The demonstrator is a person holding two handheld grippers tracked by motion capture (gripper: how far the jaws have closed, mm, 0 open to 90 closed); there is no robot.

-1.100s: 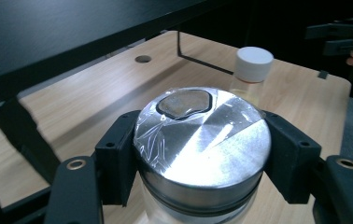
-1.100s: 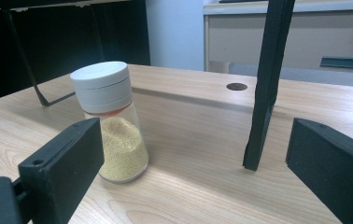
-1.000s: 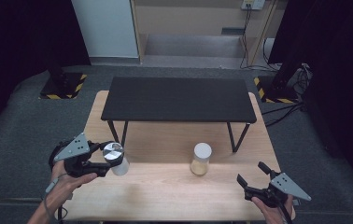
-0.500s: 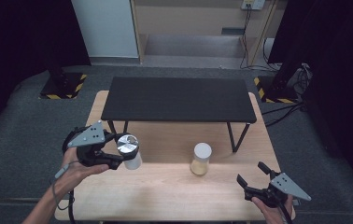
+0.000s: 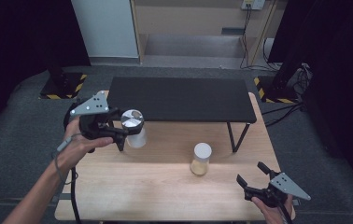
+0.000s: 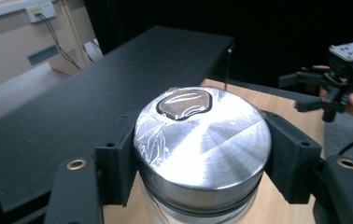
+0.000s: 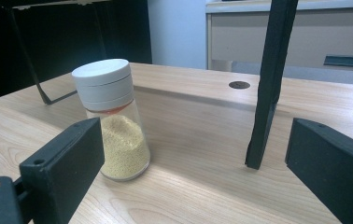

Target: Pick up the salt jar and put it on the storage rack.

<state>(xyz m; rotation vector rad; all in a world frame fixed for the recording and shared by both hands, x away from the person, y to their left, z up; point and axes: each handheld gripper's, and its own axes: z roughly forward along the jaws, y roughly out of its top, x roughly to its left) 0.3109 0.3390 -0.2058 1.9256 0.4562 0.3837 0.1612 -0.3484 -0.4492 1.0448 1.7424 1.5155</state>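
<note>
Silver-lidded jar (image 5: 132, 128) sits clamped in the left gripper (image 5: 121, 135), jaws pressed on both sides just under the metal lid (image 6: 202, 140); we see it off the wooden table (image 5: 165, 186), held at the near left corner of the black shelf (image 5: 179, 98), lid about level with the shelf top. Right gripper (image 5: 251, 175) rests low at the near right of the table with its jaws apart and nothing between them; the white-capped jar (image 7: 114, 116) of yellow grains stands upright a little beyond it, beside a black shelf leg (image 7: 265, 88), not touched. We judge the step in hand as carrying the silver-lidded jar up onto the shelf. Risks from here: the grip is high, right at the lid rim, so the glass body hangs below and could swing or slip if the hand tilts quickly. The jar bottom looks lower than the shelf surface, so pushing forward now could knock the glass against the shelf edge and twist it out of the jaws. We can't tell how full the jar is, so weight is a guess. Letting go before the base is fully over the shelf could tip it off onto the table. The cable (image 5: 74, 186) trailing from the left gripper could snag on the table edge.
</note>
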